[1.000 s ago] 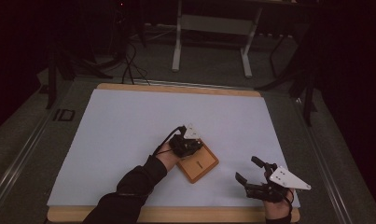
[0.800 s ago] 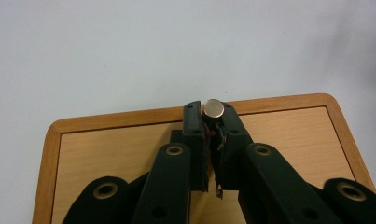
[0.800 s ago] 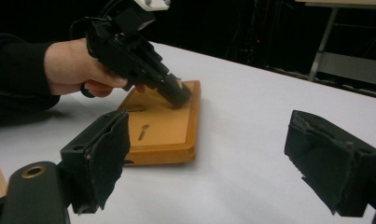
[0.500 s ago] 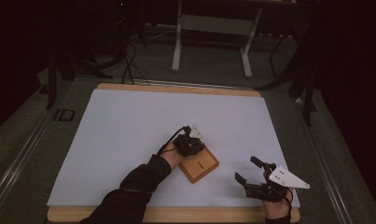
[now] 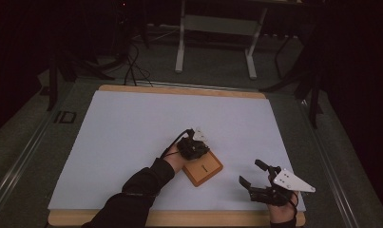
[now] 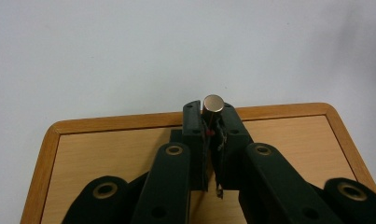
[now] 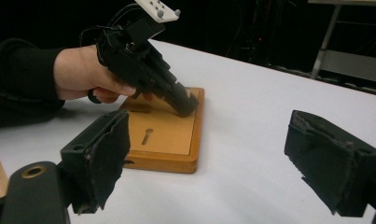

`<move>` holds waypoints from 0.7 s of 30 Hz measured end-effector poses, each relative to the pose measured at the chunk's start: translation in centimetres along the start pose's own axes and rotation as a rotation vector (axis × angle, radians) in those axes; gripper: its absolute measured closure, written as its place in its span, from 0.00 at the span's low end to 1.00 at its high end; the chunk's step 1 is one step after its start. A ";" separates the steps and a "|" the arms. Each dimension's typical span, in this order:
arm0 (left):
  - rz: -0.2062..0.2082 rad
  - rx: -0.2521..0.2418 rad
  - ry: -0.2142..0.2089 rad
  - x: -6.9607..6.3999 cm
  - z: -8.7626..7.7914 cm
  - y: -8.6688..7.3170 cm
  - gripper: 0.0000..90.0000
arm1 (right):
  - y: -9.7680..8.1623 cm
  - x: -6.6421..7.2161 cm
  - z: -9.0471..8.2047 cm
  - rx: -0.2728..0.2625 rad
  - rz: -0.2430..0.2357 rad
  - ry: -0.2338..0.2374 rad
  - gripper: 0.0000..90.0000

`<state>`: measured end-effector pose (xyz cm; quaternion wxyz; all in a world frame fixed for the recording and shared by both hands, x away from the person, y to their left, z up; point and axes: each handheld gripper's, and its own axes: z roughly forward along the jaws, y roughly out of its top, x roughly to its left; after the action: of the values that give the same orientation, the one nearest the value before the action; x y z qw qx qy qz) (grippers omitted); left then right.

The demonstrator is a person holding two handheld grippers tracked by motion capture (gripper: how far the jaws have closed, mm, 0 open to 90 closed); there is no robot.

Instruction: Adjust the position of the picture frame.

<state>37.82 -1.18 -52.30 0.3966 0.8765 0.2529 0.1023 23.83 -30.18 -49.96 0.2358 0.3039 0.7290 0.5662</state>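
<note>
A: How many things are on the table?

B: Two grippers and one wooden board point(image 5: 203, 168). The left gripper point(image 6: 212, 115) has its jaws closed on one small metal cylinder point(image 6: 213, 103), held at the jaw tips above the board's far edge. The right gripper point(image 5: 255, 175) sits near the table's front right corner, well apart from the board, its jaws wide apart and holding nothing.

A: What is the board like?

B: Flat, rectangular, with rounded corners. It has a darker orange-brown rim around a paler, smooth inset panel. One keyhole-shaped slot point(image 7: 147, 136) is cut into the panel, as the right gripper view shows.

A: And the cylinder?

B: Short, round, shiny, with a flat brassy-grey end face. The black jaws pinch it on both sides.

A: The grippers themselves?

B: Black, hard-looking links with brass-coloured rivets. The right gripper's pads point(image 7: 104, 156) look rough and worn. Each carries one grey three-cornered plate.

A: The surface?

B: One smooth pale sheet point(image 5: 132, 123) covers a wooden tabletop point(image 5: 179, 90), whose edge shows at front and back.

A: The room?

B: Dark. A grey metal frame point(image 5: 217, 28) stands behind the table, with cables on the floor.
</note>
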 end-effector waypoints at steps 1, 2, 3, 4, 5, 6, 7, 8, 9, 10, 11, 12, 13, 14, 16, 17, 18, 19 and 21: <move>-0.002 -0.001 0.000 0.0 0.0 0.0 0.93 | 0.0 0.0 0.0 0.000 0.000 -0.001 0.15; -0.007 -0.009 0.001 -0.1 -0.1 -0.1 0.93 | 0.0 0.0 0.0 0.000 0.000 -0.001 0.15; -0.009 -0.012 -0.001 0.0 -0.3 -0.2 0.88 | 0.0 0.0 0.0 0.000 0.000 0.001 0.15; -0.015 -0.023 -0.006 -0.1 -0.4 -0.3 0.88 | 0.0 0.0 0.0 0.000 0.001 0.001 0.15; -0.015 -0.027 -0.008 -0.1 -0.7 -0.5 0.88 | 0.0 0.0 0.0 0.000 0.001 0.001 0.15; -0.017 -0.023 -0.011 0.0 -1.0 -0.7 0.88 | 0.0 0.0 0.0 0.000 0.001 0.002 0.15; -0.016 -0.017 -0.014 0.0 -1.3 -0.8 0.87 | 0.0 0.0 0.0 0.003 0.003 0.002 0.15; -0.012 -0.019 -0.007 0.0 -1.4 -0.9 0.87 | 0.0 0.0 0.0 0.003 0.003 0.002 0.15; -0.004 -0.008 0.014 0.2 -1.9 -1.2 0.87 | 0.0 0.1 0.1 0.006 0.002 0.003 0.15; -0.004 -0.008 0.014 0.2 -1.9 -1.2 0.87 | 0.0 0.1 0.1 0.006 0.002 0.003 0.15; -0.007 -0.003 0.025 0.5 -2.2 -1.4 0.87 | 0.0 0.1 0.1 0.003 -0.003 0.005 0.15; -0.016 -0.003 0.027 0.7 -2.3 -1.5 0.87 | 0.0 0.1 0.1 0.003 -0.003 0.005 0.15; -0.024 -0.002 0.034 1.0 -2.4 -1.5 0.88 | 0.0 0.2 0.1 0.003 -0.002 0.004 0.15; -0.046 -0.005 0.045 1.5 -2.6 -1.5 0.88 | 0.0 0.2 0.1 0.004 -0.002 0.005 0.15; -0.048 -0.006 0.046 1.7 -2.7 -1.4 0.88 | 0.0 0.2 0.2 0.005 0.001 0.004 0.15; -0.048 -0.006 0.046 1.7 -2.7 -1.4 0.88 | 0.0 0.2 0.2 0.005 0.001 0.004 0.15; -0.061 -0.008 0.051 2.2 -2.7 -1.3 0.91 | 0.0 0.2 0.2 0.007 -0.002 0.005 0.15; -0.074 -0.010 0.052 2.6 -2.6 -1.1 0.91 | 0.0 0.2 0.2 0.007 -0.003 0.005 0.15; -0.076 -0.007 0.048 2.8 -2.4 -1.0 0.95 | 0.0 0.2 0.2 0.007 -0.002 0.004 0.15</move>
<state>38.93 2.40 -51.44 0.3973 0.8621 0.2950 0.1088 23.85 -29.92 -50.02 0.2338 0.3027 0.7317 0.5642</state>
